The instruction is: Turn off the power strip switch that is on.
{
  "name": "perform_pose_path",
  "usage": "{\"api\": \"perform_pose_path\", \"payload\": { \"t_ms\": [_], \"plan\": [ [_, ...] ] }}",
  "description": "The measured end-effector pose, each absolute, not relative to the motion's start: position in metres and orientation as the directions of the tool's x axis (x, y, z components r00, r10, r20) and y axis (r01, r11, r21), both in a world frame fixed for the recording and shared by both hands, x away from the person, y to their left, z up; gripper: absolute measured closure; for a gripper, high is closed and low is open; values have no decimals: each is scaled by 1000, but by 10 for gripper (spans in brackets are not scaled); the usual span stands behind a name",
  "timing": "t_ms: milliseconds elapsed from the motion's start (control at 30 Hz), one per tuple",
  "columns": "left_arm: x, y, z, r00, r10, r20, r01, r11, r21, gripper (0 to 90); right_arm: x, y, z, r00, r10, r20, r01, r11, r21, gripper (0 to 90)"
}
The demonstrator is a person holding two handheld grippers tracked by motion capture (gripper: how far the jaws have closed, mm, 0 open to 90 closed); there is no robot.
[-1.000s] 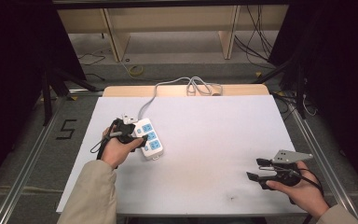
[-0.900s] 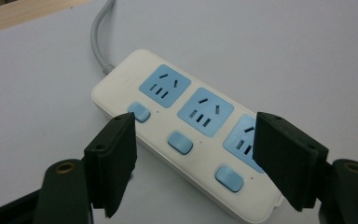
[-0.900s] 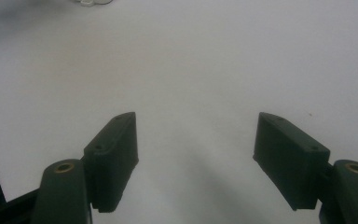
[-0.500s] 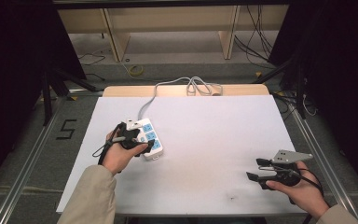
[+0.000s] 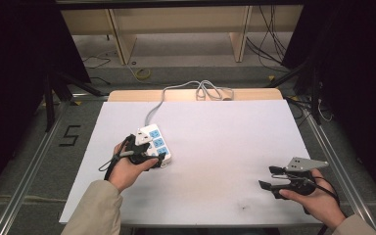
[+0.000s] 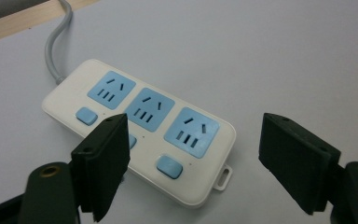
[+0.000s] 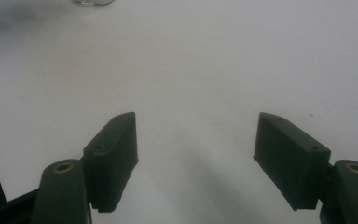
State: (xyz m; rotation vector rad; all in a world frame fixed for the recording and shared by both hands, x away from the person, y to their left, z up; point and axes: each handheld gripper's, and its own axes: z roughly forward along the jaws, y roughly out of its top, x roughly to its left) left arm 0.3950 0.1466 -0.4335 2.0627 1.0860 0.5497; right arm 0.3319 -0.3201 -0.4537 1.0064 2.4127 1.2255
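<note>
A white power strip (image 5: 154,143) with three blue sockets lies on the table (image 5: 225,147), left of the middle, its grey cord (image 5: 176,93) running off toward the far edge, where it coils. The left gripper (image 5: 152,157) sits over the near end of the strip in the high view, held in the left hand (image 5: 127,169).

In the left gripper view the strip (image 6: 140,126) lies slantwise ahead of the fingers, cord end (image 6: 56,51) away to the upper left, the small mounting tab at the lower right. The fingers stand wide apart and hold nothing. The left finger (image 6: 103,163) covers the strip's near long edge, hiding part of the middle switch; whether it touches the casing I cannot tell. The right finger (image 6: 298,163) is off the strip, over bare table beyond its tab end. So the strip's tab end lies between the two fingers, nearer the left one.

The right gripper (image 5: 270,178) is well apart, near the table's right front corner in the right hand (image 5: 318,203). In the right gripper view its fingers (image 7: 114,158) are also spread wide, with bare table between them.
</note>
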Motion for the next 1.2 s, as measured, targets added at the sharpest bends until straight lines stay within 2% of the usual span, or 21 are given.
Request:
{"api": "perform_pose_path", "payload": {
  "t_ms": [600, 1200],
  "plan": [
    [373, 137, -439, 621, 783, 30, 471, -403, 784, 223, 332, -320, -454, -730, 678, 82, 467, 408, 784, 301],
    [352, 151, -444, 639, 766, 69, 440, -437, 784, 217, 332, -318, -455, -741, 668, 74, 461, 425, 779, 297]
  ]
}}
